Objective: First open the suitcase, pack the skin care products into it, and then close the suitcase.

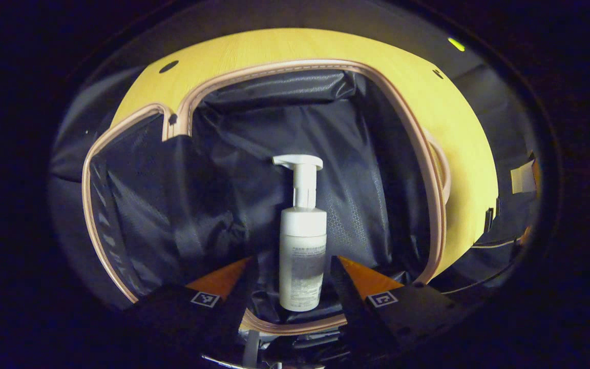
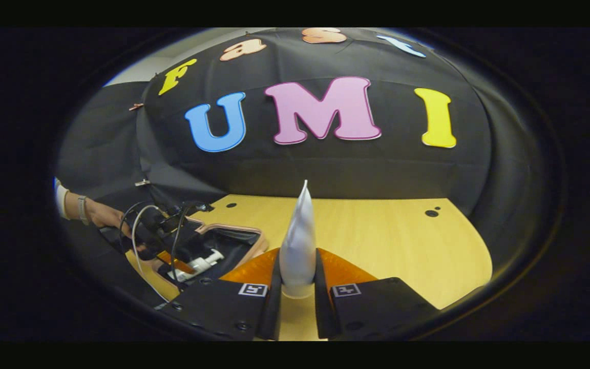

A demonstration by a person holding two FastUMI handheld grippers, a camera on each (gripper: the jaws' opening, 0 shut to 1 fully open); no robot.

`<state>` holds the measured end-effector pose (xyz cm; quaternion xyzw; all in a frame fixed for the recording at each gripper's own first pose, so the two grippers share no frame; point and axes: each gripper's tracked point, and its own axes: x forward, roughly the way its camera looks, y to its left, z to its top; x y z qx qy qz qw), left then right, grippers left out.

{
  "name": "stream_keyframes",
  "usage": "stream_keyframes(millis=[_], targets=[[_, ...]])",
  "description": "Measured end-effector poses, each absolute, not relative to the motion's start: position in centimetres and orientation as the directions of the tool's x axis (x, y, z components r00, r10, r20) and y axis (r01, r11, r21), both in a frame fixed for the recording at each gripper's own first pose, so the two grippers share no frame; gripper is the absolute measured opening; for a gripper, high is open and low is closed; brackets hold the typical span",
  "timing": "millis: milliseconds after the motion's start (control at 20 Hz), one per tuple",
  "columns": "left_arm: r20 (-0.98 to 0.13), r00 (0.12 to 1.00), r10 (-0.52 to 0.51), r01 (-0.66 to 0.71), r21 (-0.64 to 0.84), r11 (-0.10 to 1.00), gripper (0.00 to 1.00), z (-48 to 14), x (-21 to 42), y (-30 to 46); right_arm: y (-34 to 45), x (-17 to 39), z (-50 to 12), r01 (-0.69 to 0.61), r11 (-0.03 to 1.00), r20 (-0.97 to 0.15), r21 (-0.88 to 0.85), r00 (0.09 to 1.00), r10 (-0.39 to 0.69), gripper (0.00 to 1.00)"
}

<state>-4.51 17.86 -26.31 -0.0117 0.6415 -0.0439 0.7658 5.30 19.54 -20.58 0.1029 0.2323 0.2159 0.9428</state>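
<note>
Your left gripper (image 1: 291, 277) is hanging over the open suitcase (image 1: 285, 77), and its own view is giving you the dark lining (image 1: 356, 154) from above, ringed by the pinkish zipper edge (image 1: 430, 169). A white pump bottle (image 1: 302, 241) is sitting between the two fingers, its nozzle pointing away from you. The fingers are spread wider than the bottle, with a gap showing on each side, so they are not pressing on it. Whether the bottle is resting on the lining or being carried some other way, I cannot tell.

The right gripper view is giving you what the left one is not — the wooden table (image 2: 387, 236) stretching back to the black cloth wall (image 2: 325, 169), and, low on the left, the other gripper (image 2: 192, 261) with a hand (image 2: 103, 214) behind it, working at the suitcase's (image 2: 233, 236) rim with the pump bottle (image 2: 200, 264) lying there. Your right gripper (image 2: 297, 287) is closing both fingers on a white tube (image 2: 299, 241), which is standing upright with its flat crimped end on top.

Room for moving: the table ahead of and to the right of the tube is lying bare out to its curved edge, and the suitcase is sitting well to the left of the right gripper. In the left gripper view the near zipper edge is running just under the bottle's base — tight there, roomier toward the far wall of the case.
</note>
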Motion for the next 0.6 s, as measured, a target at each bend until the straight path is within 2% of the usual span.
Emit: stream_keyframes(millis=[100, 150, 300, 400, 450, 500, 550, 600], targets=[[-0.945, 0.302, -0.121, 0.078, -0.102, 0.992, 0.91, -23.2, -3.9, 17.8, 22.6, 5.2, -20.2, -0.399, 0.858, -0.393, 0.323, 0.768, 0.505, 0.24], [-0.92, 0.368, -0.134, 0.079, -0.112, 0.991, 0.92, -21.5, -3.7, 18.1, 24.1, 5.2, -20.2, -0.411, 0.841, -0.399, 0.352, 0.746, 0.532, 0.37], [-0.836, 0.532, -0.135, 0.037, -0.137, 0.99, 0.92, -16.5, -4.0, 20.7, 30.4, 4.0, -21.8, -0.426, 0.768, -0.486, 0.478, 0.601, 0.635, 0.24], [-0.793, 0.602, -0.095, -0.026, -0.138, 0.99, 0.92, -14.0, -5.3, 23.8, 34.4, 3.2, -23.6, -0.415, 0.732, -0.531, 0.54, 0.506, 0.68, 0.24], [-0.777, 0.627, -0.066, -0.065, -0.137, 0.988, 0.92, -13.0, -6.1, 25.7, 36.4, 2.8, -24.9, -0.396, 0.724, -0.567, 0.564, 0.452, 0.689, 0.31], [-0.767, 0.641, -0.042, -0.103, -0.14, 0.985, 0.92, -12.4, -7.1, 27.6, 38.0, 2.2, -26.2, -0.374, 0.727, -0.601, 0.576, 0.409, 0.687, 0.31], [-0.767, 0.642, -0.014, -0.146, -0.14, 0.979, 0.92, -12.1, -8.4, 29.5, 39.1, 1.6, -27.8, -0.349, 0.738, -0.645, 0.577, 0.359, 0.675, 0.24], [-0.767, 0.641, 0.024, -0.198, -0.135, 0.971, 0.92, -12.1, -9.7, 31.5, 39.8, 0.8, -29.3, -0.322, 0.755, -0.691, 0.571, 0.308, 0.654, 0.31]])
